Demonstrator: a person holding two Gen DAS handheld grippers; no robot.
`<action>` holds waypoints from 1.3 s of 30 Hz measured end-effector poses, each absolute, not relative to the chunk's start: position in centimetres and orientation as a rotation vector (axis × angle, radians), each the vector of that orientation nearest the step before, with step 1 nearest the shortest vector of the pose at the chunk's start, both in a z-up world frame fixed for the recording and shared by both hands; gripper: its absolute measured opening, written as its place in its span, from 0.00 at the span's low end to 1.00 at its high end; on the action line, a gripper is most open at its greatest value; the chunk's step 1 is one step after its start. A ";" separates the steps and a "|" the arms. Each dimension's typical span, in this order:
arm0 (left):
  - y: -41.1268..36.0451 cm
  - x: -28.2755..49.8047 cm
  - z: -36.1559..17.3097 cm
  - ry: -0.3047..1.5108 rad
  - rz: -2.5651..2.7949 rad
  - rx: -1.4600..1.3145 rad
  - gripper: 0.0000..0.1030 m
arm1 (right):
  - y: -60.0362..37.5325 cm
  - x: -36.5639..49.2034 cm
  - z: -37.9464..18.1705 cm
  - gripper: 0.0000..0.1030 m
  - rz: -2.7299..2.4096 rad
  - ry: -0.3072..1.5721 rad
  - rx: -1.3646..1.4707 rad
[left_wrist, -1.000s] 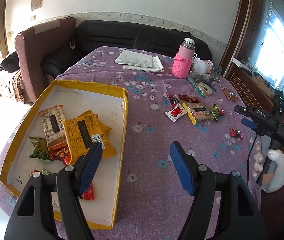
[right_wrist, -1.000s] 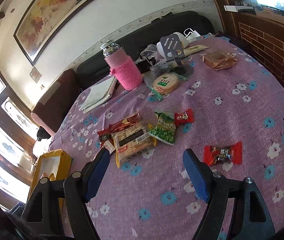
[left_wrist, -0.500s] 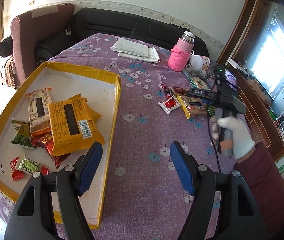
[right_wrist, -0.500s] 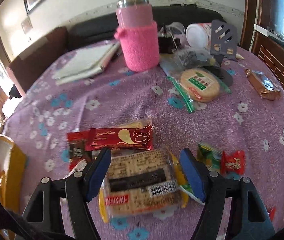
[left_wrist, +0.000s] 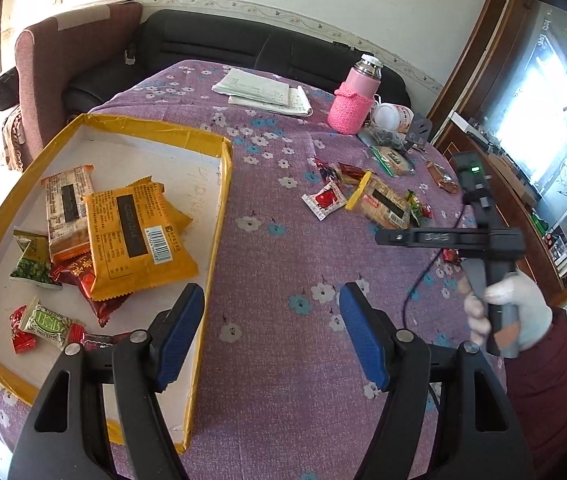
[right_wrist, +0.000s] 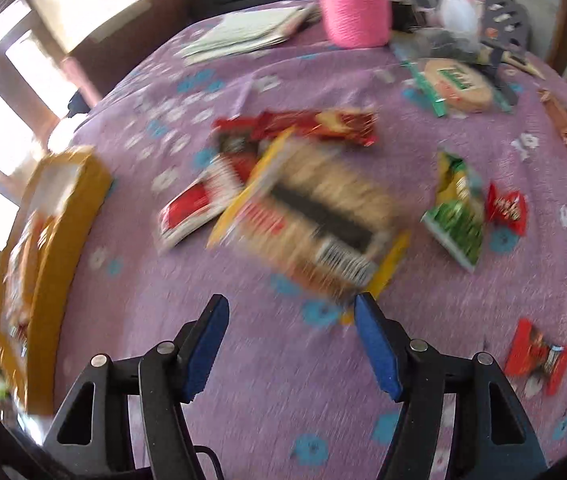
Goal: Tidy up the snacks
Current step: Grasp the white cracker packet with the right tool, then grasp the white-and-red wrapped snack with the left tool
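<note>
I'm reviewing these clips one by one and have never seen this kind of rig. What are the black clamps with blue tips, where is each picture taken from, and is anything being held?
No robot: a person holds one two-finger clamp in each hand, each carrying a forward-looking camera. In the left view, the left gripper hangs open and empty beside the yellow-rimmed tray that already holds snacks; the gloved hand with the other clamp shows on the right. In the blurred right view, the right gripper has been closing but grips nothing; the cracker pack lies just ahead on the purple floral tablecloth, among loose candies.
</note>
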State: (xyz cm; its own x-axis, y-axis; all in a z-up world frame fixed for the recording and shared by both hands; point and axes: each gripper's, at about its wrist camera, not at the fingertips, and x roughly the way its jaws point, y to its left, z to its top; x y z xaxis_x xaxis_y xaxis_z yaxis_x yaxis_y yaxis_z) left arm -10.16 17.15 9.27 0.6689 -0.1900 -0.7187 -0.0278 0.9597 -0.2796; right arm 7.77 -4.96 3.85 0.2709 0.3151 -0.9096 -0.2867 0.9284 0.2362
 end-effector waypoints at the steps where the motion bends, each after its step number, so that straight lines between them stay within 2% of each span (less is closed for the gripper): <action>1: 17.0 -10.2 9.3 0.834 -0.094 -0.275 0.68 | -5.6 7.6 4.5 0.62 0.464 1.221 0.098; 2: 16.9 -10.3 9.3 0.835 -0.094 -0.274 0.68 | -6.5 7.7 5.4 0.63 0.495 1.183 0.193; 4: 16.5 -10.5 9.4 0.836 -0.101 -0.274 0.68 | -8.1 8.6 6.8 0.77 0.413 1.052 0.260; 6: 16.2 -10.7 9.6 0.833 -0.106 -0.262 0.68 | -8.7 9.8 6.9 0.79 0.306 0.966 0.253; 13: 16.4 -11.0 9.8 0.838 -0.086 -0.243 0.68 | -7.0 13.9 3.4 0.80 0.243 1.002 0.203; 19: 17.2 -10.5 9.5 0.835 -0.075 -0.266 0.68 | -4.2 11.6 2.9 0.79 0.448 1.132 0.109; 33: 16.9 -8.9 10.7 0.819 -0.101 -0.201 0.68 | 0.3 6.7 2.2 0.83 0.350 1.079 -0.134; 36: 16.6 -8.3 11.5 0.806 -0.115 -0.184 0.68 | 0.2 5.6 2.2 0.70 0.352 1.069 -0.166; 39: 16.3 -7.5 13.5 0.787 -0.167 -0.162 0.68 | -0.7 4.7 2.6 0.69 0.340 1.072 -0.167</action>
